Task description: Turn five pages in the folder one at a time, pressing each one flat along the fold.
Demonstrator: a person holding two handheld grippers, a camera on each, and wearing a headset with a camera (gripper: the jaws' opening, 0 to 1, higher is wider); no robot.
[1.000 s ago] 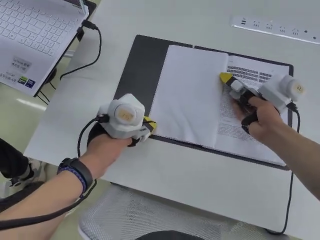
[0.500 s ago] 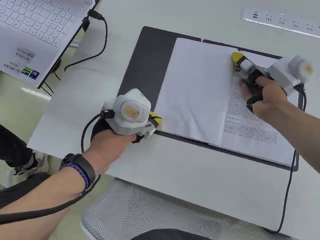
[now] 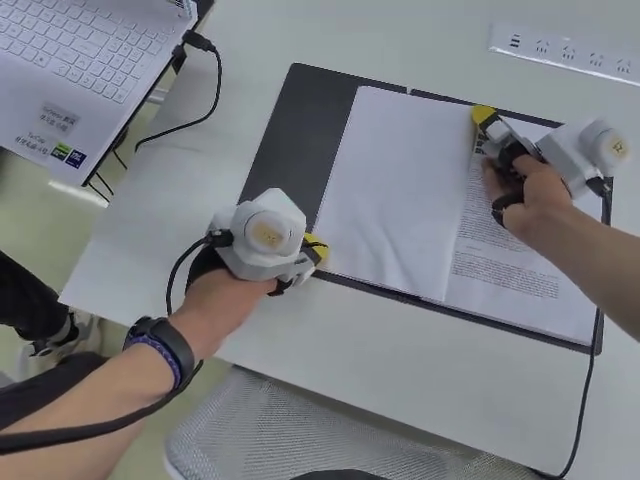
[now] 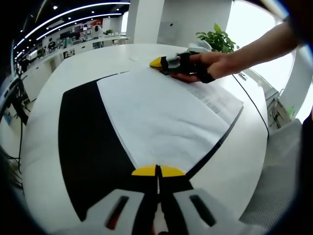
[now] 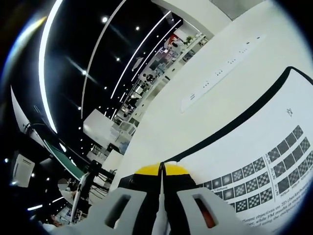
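Far left of the white table (image 3: 400, 370): a white laptop (image 3: 80, 60), with a black cable (image 3: 205, 95) running off its right edge. Your left hand-held gripper (image 3: 315, 248) sits at the near edge of the open black folder (image 3: 290, 130). In the left gripper view its yellow-tipped jaws are pressed tip to tip, nothing visible between them, just at the bottom edge of the blank white page (image 3: 400, 190). The folder lies open on the table. The blank page covers its middle and leaves a strip of the black inside cover bare on the left. Your right hand-held gripper (image 3: 483, 117) is at the top of the fold, where the blank page meets the printed text page (image 3: 510, 265). In the right gripper view its jaws are closed together, holding nothing, with the tips down on the printed page just inside the folder's top edge. Far right, beyond the folder: a long white power strip (image 3: 570, 50).
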